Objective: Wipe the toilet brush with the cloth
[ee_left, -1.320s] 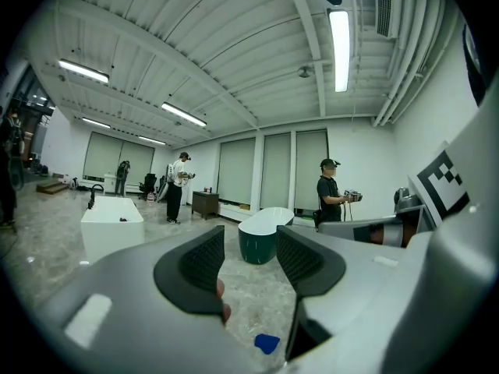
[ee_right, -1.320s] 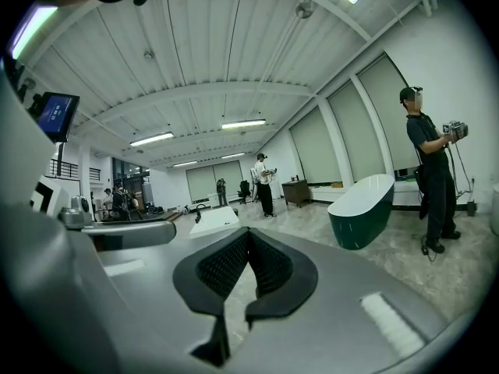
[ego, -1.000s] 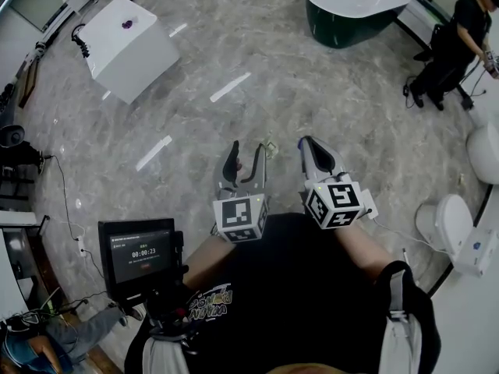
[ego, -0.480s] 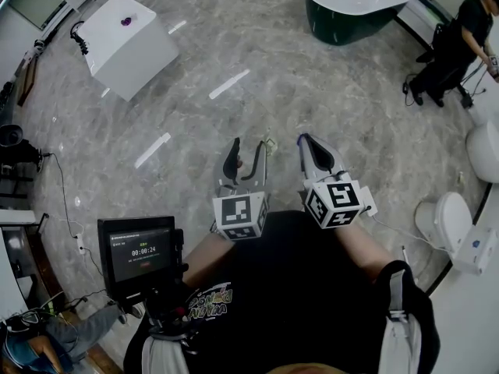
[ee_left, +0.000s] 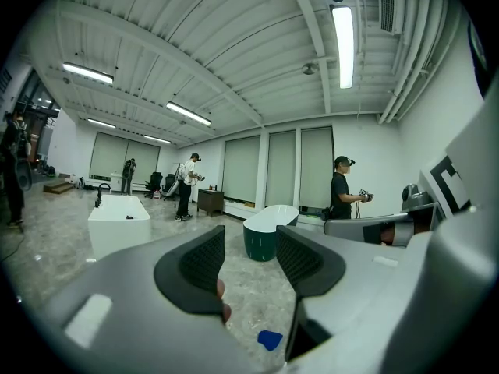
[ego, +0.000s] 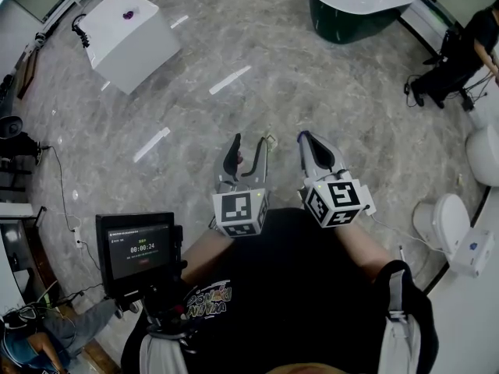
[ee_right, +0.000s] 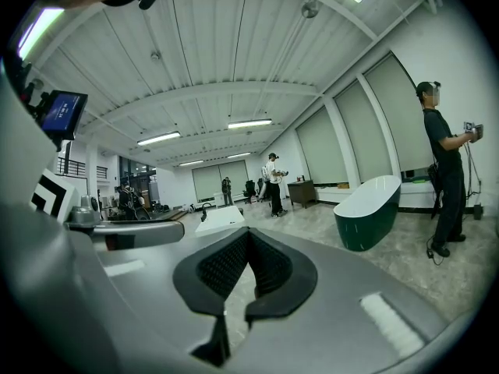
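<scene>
We see marble floor (ego: 312, 92) all round, green tub (ego: 355, 6) upper right of head view. Centre frame, left gripper (ego: 248, 142): jaws spread, just been closing slightly, nothing between. Beside it, right gripper (ego: 306, 140): jaws pressed together, empty. Small blue scrap (ee_left: 270, 339) on floor, low centre of left gripper view; can't tell if it's the cloth.

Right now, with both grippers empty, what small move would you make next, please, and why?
Probably turn toward the toilet at the right: the left gripper, which has just closed slightly, is open on nothing, the right gripper is shut and empty, and no toilet brush is in view.
</scene>
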{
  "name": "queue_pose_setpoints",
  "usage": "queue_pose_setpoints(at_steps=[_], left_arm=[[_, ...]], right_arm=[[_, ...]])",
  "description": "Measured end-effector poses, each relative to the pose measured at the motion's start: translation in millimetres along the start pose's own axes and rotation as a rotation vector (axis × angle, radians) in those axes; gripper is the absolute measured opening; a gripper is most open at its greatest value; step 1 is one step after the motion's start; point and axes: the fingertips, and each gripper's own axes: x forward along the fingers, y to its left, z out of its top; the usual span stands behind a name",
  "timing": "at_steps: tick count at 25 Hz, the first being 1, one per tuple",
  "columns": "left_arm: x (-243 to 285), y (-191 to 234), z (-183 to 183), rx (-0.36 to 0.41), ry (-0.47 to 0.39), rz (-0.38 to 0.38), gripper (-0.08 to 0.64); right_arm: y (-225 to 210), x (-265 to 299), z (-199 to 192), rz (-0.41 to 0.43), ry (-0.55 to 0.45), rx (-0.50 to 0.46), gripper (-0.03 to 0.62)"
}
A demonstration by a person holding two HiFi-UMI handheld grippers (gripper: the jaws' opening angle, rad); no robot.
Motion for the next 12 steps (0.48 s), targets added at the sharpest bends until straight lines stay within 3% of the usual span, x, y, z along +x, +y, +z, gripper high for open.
queue_pose_setpoints(at_steps=[12], left_arm=[[1.3, -2.3, 0.8, 0.009, 0.001, -0.004, 0.206]], right_arm=[[0.1, 1.1, 0.1, 0.01, 0.002, -0.001, 0.001]])
